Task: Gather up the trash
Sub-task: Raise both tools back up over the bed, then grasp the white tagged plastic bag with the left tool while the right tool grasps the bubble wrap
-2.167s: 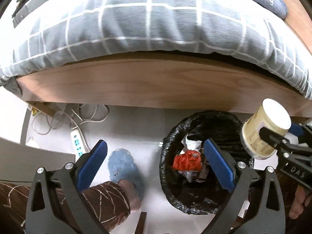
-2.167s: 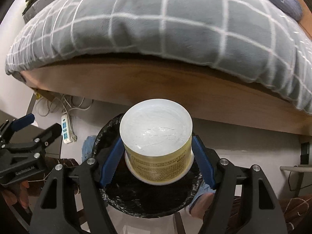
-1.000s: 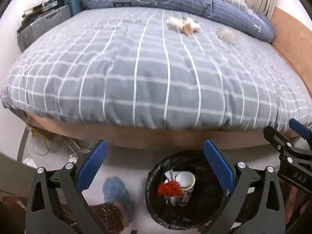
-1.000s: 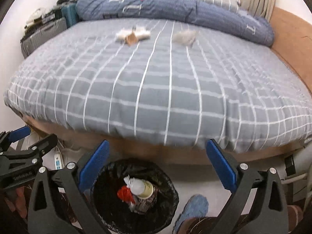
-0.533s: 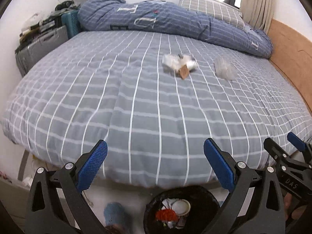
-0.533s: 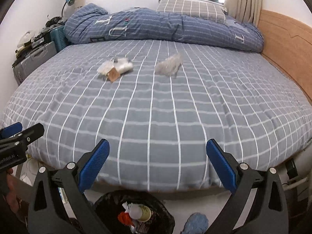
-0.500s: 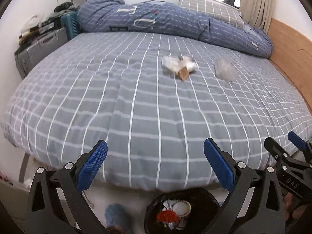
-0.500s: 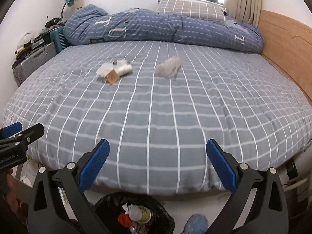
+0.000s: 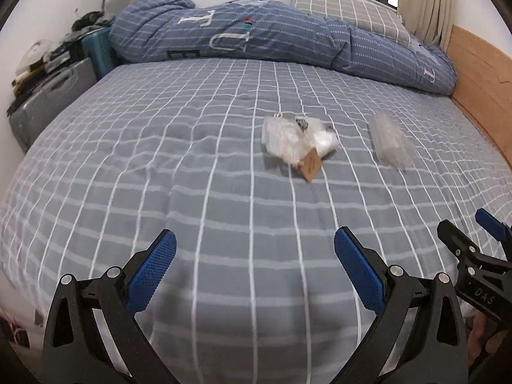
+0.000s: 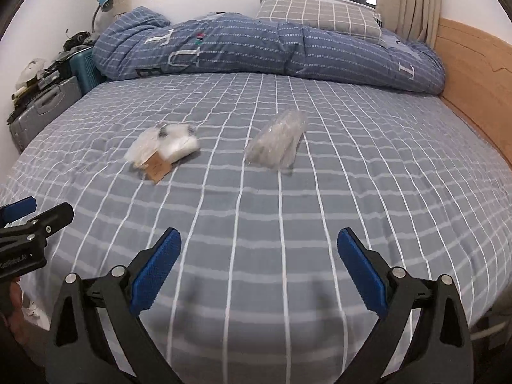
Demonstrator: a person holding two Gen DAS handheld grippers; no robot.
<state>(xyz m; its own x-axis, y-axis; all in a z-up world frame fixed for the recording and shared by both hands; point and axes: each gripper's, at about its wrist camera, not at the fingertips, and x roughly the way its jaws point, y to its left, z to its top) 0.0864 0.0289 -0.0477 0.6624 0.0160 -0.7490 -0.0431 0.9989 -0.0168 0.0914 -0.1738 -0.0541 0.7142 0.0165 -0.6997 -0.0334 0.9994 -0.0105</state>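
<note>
Both the left tongs (image 9: 254,270) and the right tongs (image 10: 258,270) are matte black plastic frames with triangular cut-outs and silver screw heads at the joints. Their fingers (image 9: 152,270) carry bright blue pads with a fine dimpled texture. White lettering marks each frame's side.

A grey checked bed (image 9: 160,166) is seen, with a rolled blue duvet (image 9: 256,38) and checked pillow (image 10: 320,16) laid along its far edge; suitcases (image 9: 48,102) are stacked beside it.
</note>
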